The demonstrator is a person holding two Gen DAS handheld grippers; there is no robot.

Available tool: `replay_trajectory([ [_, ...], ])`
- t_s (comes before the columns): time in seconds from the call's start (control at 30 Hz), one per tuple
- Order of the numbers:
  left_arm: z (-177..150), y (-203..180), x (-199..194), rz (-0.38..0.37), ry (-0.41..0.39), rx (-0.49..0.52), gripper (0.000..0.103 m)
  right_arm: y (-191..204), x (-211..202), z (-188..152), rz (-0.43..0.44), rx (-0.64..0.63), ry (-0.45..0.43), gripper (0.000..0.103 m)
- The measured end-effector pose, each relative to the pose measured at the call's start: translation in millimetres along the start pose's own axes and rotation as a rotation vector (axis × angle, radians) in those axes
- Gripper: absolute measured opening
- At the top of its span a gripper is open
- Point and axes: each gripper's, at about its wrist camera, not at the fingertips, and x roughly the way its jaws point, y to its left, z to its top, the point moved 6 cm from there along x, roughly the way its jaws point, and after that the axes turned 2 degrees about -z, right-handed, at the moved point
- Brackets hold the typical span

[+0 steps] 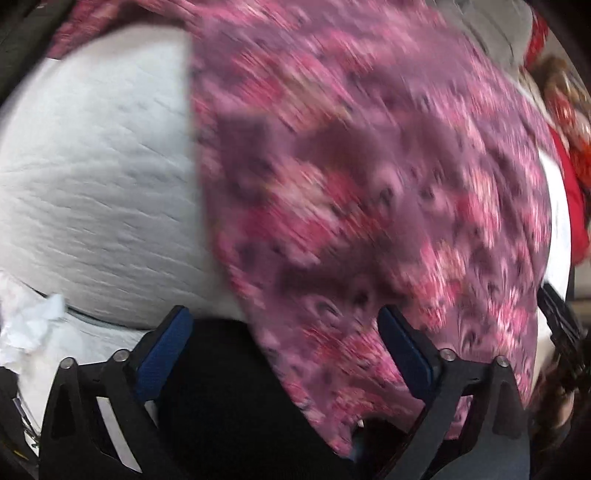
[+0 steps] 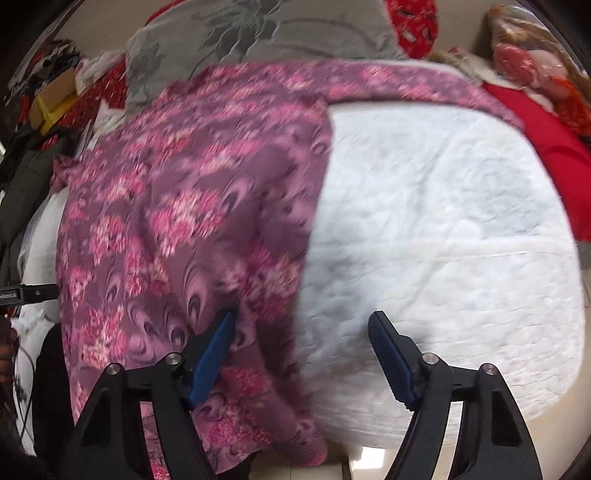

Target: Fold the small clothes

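So the purple-pink flowery cloth (image 2: 192,221) is lying spread over the white quilted pad (image 2: 443,221), hanging off its near edge. Both grippers are pointing down at that edge with jaws apart: the left gripper (image 1: 284,332) and the right gripper (image 2: 301,332) aren't pinching anything, with cloth sitting between their fingers.

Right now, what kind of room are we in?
Probably a bedroom. A white quilted mattress pad serves as the work surface, with a grey floral pillow at its far end, red bedding along one side, and a pink-purple patterned garment spread out on it for folding.
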Motion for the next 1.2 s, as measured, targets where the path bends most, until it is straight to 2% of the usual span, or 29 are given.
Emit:
replay_trajectory([
  [0.13, -13, -10, 21, -0.051, 0.108, -0.019, 0.098, 8, 3, -8, -0.008, -0.055, 0.014, 0.072],
  [0.2, -11, -10, 26, -0.04, 0.097, -0.014, 0.098, 8, 1, -12, 0.005, -0.065, 0.015, 0.07],
  [0.23, -11, -10, 28, -0.043, 0.096, -0.017, 0.095, 9, 1, -15, 0.007, -0.073, 0.017, 0.066],
  [0.27, -7, -12, 30, -0.059, 0.091, -0.023, 0.072, 9, 2, -18, 0.002, -0.083, 0.018, 0.055],
  [0.3, -6, -13, 32, -0.105, 0.104, -0.03, 0.026, 11, 3, -21, -0.005, -0.105, 0.019, 0.048],
  [0.33, -4, -14, 34, -0.131, 0.123, -0.037, 0.006, 12, 3, -22, -0.009, -0.12, 0.018, 0.024],
  [0.37, -1, -11, 34, -0.147, 0.131, -0.05, 0.003, 15, 3, -24, 0.033, -0.13, 0.026, 0.007],
  [0.4, 0, -9, 31, -0.156, 0.116, -0.054, 0.003, 17, 3, -24, 0.06, -0.122, 0.038, 0.007],
  [0.5, 4, 6, 4, -0.176, 0.026, -0.068, 0.003, 13, -7, -21, 0.073, -0.091, 0.011, 0.007],
  [0.57, 6, 22, -26, -0.226, -0.032, -0.112, 0.003, 3, -25, -15, 0.103, -0.037, -0.03, 0.007],
  [0.67, 7, 42, -73, -0.346, -0.078, -0.177, 0.003, -19, -65, -2, 0.169, 0.058, -0.109, 0.006],
  [0.7, 6, 44, -82, -0.36, -0.089, -0.179, 0.003, -25, -76, 2, 0.189, 0.084, -0.132, 0.006],
  [0.73, 4, 48, -94, -0.344, -0.101, -0.172, 0.003, -29, -85, 6, 0.207, 0.103, -0.149, 0.005],
  [0.77, -4, 49, -97, -0.314, -0.111, -0.159, 0.003, -33, -93, 10, 0.225, 0.123, -0.162, 0.0],
  [0.83, -5, 51, -101, -0.274, -0.118, -0.133, 0.003, -41, -107, 16, 0.269, 0.182, -0.189, 0.0],
  [0.9, -11, 62, -91, -0.224, -0.09, -0.132, 0.004, -45, -107, 21, 0.309, 0.238, -0.202, 0.0],
  [1.0, -18, 75, -59, -0.186, -0.014, -0.158, 0.004, -52, -87, 20, 0.274, 0.287, -0.154, 0.0],
  [1.03, -20, 79, -51, -0.2, -0.015, -0.172, 0.004, -56, -81, 12, 0.27, 0.305, -0.122, 0.007],
  [1.1, -26, 83, -54, -0.23, -0.036, -0.185, 0.007, -58, -61, 0, 0.262, 0.33, -0.04, 0.008],
  [1.13, -27, 85, -54, -0.242, -0.042, -0.189, 0.008, -57, -53, -5, 0.259, 0.326, -0.016, 0.013],
  [1.2, -32, 86, -53, -0.278, -0.038, -0.186, 0.027, -57, -36, -19, 0.228, 0.3, 0.025, 0.032],
])
